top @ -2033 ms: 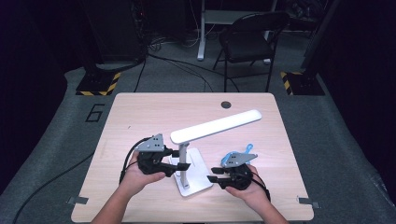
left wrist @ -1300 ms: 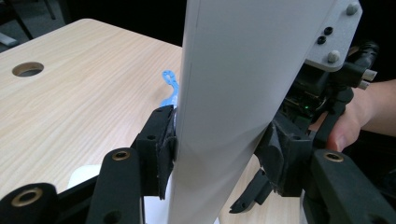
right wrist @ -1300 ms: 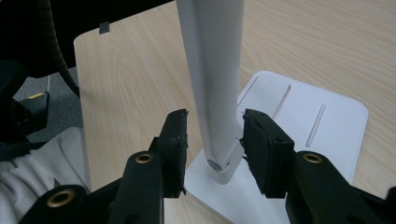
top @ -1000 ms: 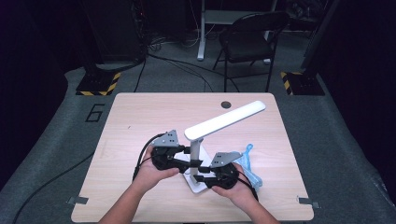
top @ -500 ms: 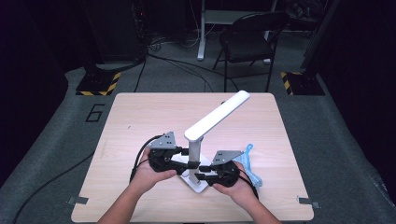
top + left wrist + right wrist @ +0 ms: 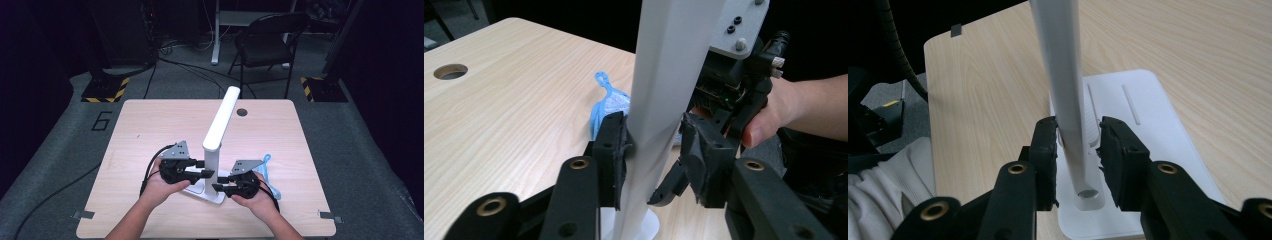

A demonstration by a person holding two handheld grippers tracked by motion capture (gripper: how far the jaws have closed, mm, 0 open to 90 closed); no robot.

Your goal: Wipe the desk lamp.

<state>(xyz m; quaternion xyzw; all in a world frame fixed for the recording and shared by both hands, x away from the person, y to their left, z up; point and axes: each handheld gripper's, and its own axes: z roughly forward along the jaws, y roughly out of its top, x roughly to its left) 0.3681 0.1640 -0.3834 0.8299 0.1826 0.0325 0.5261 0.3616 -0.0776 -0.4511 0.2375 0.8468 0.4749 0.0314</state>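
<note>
The counter [image 6: 150,125] is holding a white lamp [image 6: 216,150] near its front and a blue thing [image 6: 264,167] lying beside it.

The white desk lamp [image 6: 214,150] stands as the one tall obstacle near the front middle of the table [image 6: 150,125], its post [image 6: 664,100] rising between the left gripper [image 6: 207,175] and the right gripper [image 6: 220,187], which close it in from both sides, while its head [image 6: 222,117] slants up and away over the middle. A blue object [image 6: 265,167] lies flat just right of the right gripper, narrowing the way there. The table's left half, its far right corner and the far strip around the round hole [image 6: 242,112] lie open.
</note>
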